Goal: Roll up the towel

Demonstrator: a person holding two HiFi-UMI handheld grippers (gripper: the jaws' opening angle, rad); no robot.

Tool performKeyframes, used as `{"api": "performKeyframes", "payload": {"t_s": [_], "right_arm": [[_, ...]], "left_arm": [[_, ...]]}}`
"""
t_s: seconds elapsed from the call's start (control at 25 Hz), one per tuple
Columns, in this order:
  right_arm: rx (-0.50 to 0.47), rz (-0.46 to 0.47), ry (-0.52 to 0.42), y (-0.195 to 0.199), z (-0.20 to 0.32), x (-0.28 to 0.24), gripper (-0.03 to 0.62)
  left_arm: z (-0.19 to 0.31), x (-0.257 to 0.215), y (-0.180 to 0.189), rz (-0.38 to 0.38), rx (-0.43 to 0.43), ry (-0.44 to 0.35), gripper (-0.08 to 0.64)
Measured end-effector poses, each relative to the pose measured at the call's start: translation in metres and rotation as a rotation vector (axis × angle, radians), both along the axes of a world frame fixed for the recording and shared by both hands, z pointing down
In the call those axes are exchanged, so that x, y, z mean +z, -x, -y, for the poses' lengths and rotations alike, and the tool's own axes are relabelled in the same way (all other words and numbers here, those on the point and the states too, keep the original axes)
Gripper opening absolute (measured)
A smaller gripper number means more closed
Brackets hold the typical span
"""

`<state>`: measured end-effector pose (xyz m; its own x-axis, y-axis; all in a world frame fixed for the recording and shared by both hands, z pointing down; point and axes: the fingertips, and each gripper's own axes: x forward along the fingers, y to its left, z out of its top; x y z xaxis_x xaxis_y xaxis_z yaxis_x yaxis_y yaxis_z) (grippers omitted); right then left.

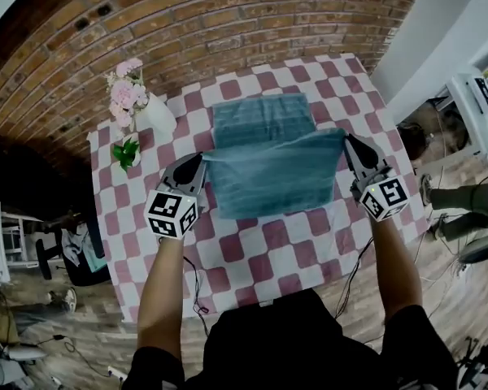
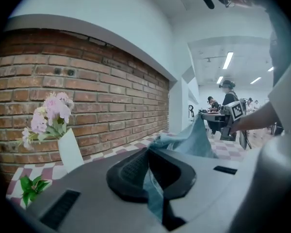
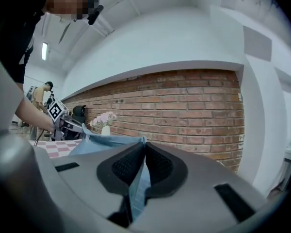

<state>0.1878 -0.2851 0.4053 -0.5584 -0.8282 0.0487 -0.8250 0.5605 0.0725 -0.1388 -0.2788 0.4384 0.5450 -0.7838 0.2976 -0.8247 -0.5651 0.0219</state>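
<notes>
A blue towel (image 1: 272,157) lies on the red-and-white checkered table (image 1: 252,250). Its near edge is lifted and stretched between my two grippers, above the part that rests flat. My left gripper (image 1: 202,159) is shut on the towel's left corner, and blue cloth (image 2: 194,140) runs out from between its jaws (image 2: 148,166). My right gripper (image 1: 347,139) is shut on the right corner. In the right gripper view the towel (image 3: 106,142) stretches away from the closed jaws (image 3: 144,166) toward the other gripper (image 3: 58,113).
A white vase of pink flowers (image 1: 150,112) and a small green plant (image 1: 128,151) stand at the table's far left corner, close to the towel. A brick wall (image 1: 228,23) runs behind the table. Other people and equipment are at a distance, to the right.
</notes>
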Motion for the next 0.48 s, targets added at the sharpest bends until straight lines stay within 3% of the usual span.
{"api": "performKeyframes", "payload": {"t_s": [0.48], "right_arm": [[-0.073, -0.048, 0.148, 0.016, 0.173, 0.112, 0.017]], "left_arm": [[0.155, 0.112, 0.011, 0.082, -0.077, 0.226, 0.006]]}}
